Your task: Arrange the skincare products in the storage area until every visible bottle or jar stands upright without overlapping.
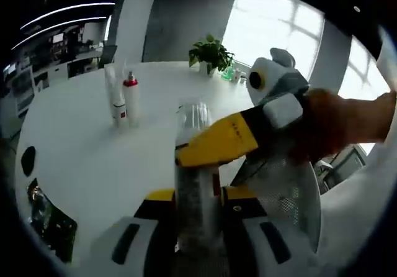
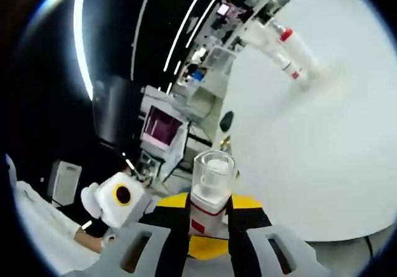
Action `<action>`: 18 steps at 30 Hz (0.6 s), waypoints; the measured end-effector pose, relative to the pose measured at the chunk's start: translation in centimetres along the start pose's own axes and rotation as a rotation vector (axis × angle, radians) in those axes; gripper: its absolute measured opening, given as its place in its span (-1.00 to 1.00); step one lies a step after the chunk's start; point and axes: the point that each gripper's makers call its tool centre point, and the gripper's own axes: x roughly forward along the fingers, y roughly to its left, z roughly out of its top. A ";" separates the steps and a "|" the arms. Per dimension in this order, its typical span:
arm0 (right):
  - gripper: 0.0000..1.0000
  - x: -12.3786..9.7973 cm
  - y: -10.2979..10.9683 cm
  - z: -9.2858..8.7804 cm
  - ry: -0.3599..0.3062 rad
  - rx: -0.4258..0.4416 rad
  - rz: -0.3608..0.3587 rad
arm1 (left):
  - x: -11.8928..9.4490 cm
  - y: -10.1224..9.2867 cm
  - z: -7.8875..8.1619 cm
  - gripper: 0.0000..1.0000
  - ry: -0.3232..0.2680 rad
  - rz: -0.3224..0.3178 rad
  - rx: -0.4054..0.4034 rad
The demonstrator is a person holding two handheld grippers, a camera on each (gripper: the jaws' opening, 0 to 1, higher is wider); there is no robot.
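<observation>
Between both grippers' jaws, left (image 1: 195, 205) and right (image 2: 209, 224), sits one clamped bottle (image 2: 211, 190) (clear cap).

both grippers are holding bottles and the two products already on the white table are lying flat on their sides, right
Not quite. The tube and the red-capped bottle on the white table stand upright side by side, as the left gripper view shows. The rest holds: the left gripper and right gripper each clamp a bottle between their jaws.

Place: open-plan office, probably | signs: large round white table (image 1: 93, 146), potted plant (image 1: 211, 53), tall windows (image 1: 279, 22), mesh office chair (image 1: 291, 196), linear ceiling lights (image 2: 155, 22), desks with a monitor (image 2: 162, 128)
</observation>
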 end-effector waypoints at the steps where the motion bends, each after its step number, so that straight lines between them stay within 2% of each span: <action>1: -0.58 0.0 -0.2 -0.2 0.009 -0.032 -0.017 | 0.0 0.2 -0.2 -0.55 -0.001 -0.005 0.001; 5: -0.58 0.0 -0.1 -0.6 0.004 -0.067 -0.020 | 0.0 0.7 -1.9 -0.54 0.029 -0.032 0.044; 7: -0.58 0.0 -0.4 -0.8 0.008 -0.069 -0.021 | -0.2 1.1 -2.6 -0.55 0.045 -0.019 0.056; 9: -0.58 -0.2 -0.8 -0.8 0.012 -0.071 -0.025 | -0.6 2.0 -3.3 -0.49 0.055 0.027 0.173; 10: -0.58 -0.5 -0.9 -0.6 0.006 -0.076 -0.033 | -0.6 2.0 -3.8 -0.45 0.072 0.032 0.196; 12: -0.57 -0.9 -1.1 -0.1 -0.009 -0.068 -0.033 | -0.6 1.3 -5.2 -0.52 0.128 -0.002 0.214; 13: -0.57 -1.2 -1.3 0.3 -0.025 -0.055 -0.031 | -0.7 1.9 -5.9 -0.50 0.167 0.025 0.262; 15: -0.57 -1.7 -1.9 0.7 -0.037 -0.053 -0.044 | -0.8 2.3 -6.9 -0.41 0.208 0.046 0.281; 18: -0.57 -2.1 -2.9 1.2 -0.042 -0.040 -0.059 | -0.9 3.4 -8.0 -0.31 0.234 0.084 0.287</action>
